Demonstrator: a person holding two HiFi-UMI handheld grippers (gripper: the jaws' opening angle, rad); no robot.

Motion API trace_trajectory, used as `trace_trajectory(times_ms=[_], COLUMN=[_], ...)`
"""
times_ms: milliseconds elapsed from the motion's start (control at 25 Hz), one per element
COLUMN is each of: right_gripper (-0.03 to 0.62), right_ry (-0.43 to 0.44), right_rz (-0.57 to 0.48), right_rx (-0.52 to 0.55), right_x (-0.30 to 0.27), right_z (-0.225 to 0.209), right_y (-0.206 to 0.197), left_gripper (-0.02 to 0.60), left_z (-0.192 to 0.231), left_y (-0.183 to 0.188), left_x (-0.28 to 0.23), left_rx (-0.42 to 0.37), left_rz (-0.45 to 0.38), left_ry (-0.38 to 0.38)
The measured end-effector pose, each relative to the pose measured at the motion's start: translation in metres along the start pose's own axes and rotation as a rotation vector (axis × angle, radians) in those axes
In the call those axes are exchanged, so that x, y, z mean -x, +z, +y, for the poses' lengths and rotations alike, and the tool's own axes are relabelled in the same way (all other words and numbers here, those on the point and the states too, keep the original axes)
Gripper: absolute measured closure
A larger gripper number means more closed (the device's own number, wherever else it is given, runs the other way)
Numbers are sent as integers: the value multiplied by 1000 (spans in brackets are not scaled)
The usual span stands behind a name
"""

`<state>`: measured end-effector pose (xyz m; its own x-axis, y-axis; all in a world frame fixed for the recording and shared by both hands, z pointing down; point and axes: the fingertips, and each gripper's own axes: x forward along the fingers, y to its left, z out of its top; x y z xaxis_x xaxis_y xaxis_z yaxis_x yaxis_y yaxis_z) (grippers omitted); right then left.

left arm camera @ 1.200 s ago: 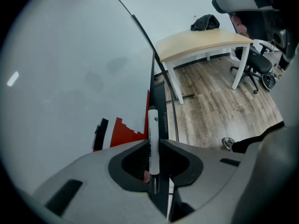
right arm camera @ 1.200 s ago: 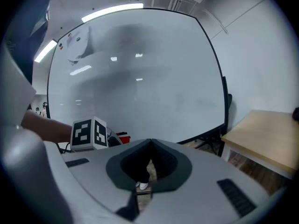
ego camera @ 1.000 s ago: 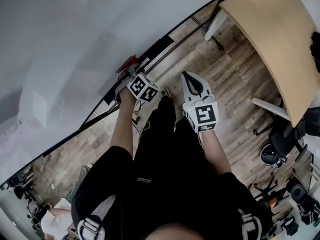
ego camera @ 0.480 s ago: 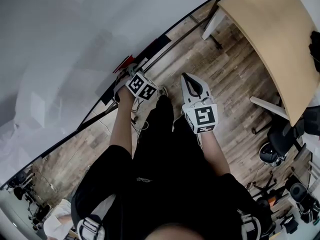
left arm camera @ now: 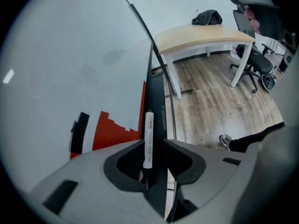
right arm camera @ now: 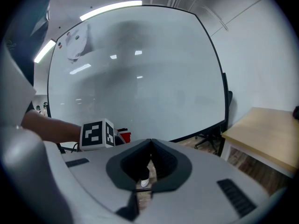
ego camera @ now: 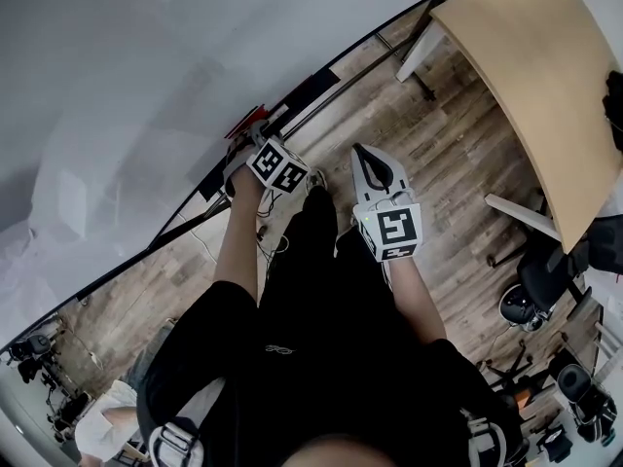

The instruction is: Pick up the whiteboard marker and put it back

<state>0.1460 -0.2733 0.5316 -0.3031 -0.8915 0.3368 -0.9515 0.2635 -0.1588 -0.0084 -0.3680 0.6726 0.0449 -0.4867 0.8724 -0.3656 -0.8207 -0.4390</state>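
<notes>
The white whiteboard marker [left arm camera: 148, 139] lies lengthwise on the black ledge [left arm camera: 156, 101] under the whiteboard [left arm camera: 70, 55]. My left gripper [left arm camera: 154, 142] is around the marker. Its jaws have just been opening, and there is now a gap beside the marker, so the pads no longer press it. In the head view the left gripper [ego camera: 249, 144] points down at the board's lower edge and hides the marker. My right gripper [ego camera: 364, 154] hangs beside it over the floor. In the right gripper view the right gripper [right arm camera: 150, 143] is shut, with nothing between its jaws.
A red and black eraser [left arm camera: 110, 132] sits on the board just left of the marker. A beige table [ego camera: 526, 76] stands to the right, with a dark bundle [left arm camera: 208, 17] on it. Office chairs [ego camera: 545, 280] stand on the wooden floor. The person's legs are below both grippers.
</notes>
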Motion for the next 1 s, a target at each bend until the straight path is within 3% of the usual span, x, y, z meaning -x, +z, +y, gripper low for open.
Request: trace_trajectory(times_ms=[120,240,400,520,680,840,1000], right_gripper=[592,592,592,592,592,592,592], right_ry=[18,47,110,162,222,306,374], right_rz=[0,-4,-21,-33,-46,-64,-70], right_rx=[10,29,70,102,131,169,193], right_x=[0,1,5,12,26,37,46], right_z=[5,13,32,48,68,99,132], right_y=[1,4,13,18,20,24,22], left_gripper=[469,469,476,517,562,575,575], left_z=[4,8,11,8,-1,-12,-23], left_y=[-2,-2,-5,-12,-24,-47,-77], left_x=[9,28,66,100,154,211,249], left_rx=[28,105,287,439,589,800,938], left_rz=[-18,-70,-187,-282,-413,-554,-618], left_ry=[24,55,101,133,224,299,343])
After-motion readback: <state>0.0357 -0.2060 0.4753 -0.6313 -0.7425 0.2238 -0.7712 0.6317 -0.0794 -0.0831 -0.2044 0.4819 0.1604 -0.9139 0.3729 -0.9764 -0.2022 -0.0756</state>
